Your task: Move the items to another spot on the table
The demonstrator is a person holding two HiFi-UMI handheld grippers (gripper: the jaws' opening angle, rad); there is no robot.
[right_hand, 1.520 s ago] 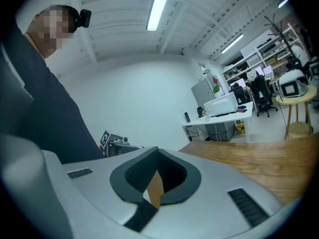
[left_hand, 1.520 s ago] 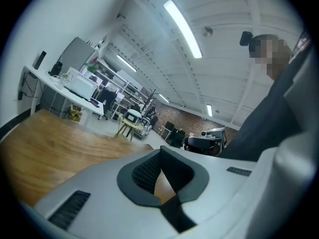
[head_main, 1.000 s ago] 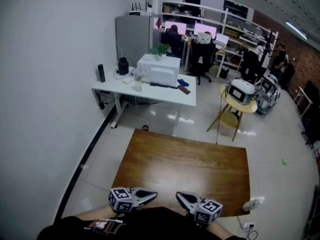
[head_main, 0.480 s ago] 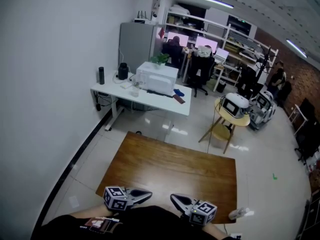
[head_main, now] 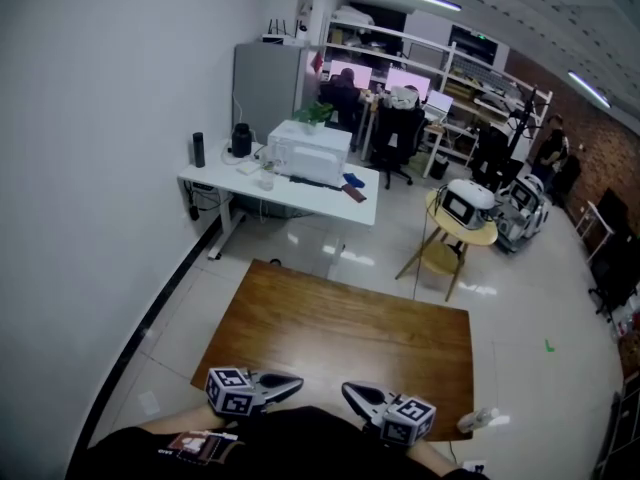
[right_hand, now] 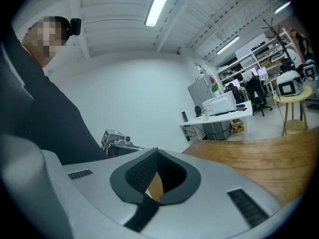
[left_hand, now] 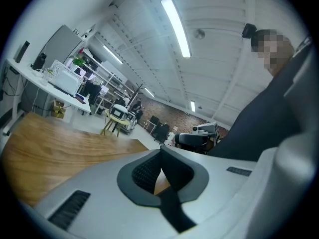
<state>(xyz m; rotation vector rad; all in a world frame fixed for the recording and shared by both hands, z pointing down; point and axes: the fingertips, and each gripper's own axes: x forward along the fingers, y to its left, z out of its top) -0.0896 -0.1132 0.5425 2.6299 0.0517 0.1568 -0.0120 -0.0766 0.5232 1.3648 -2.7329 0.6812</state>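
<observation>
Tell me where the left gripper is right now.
In the head view the left gripper sits at the bottom left, shut and empty, by the near edge of the wooden table, its tip facing the right gripper.

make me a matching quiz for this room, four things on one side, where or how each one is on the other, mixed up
Things
1. left tongs
2. black bottle
3. round table
4. office chair

Place or state
A. on the left end of the white desk
B. on the floor right of the white desk, with a white device on top
C. shut, by the near edge of the brown table
D. beyond the white desk, near the pink screens

Pairs: 1-C, 2-A, 3-B, 4-D
</observation>
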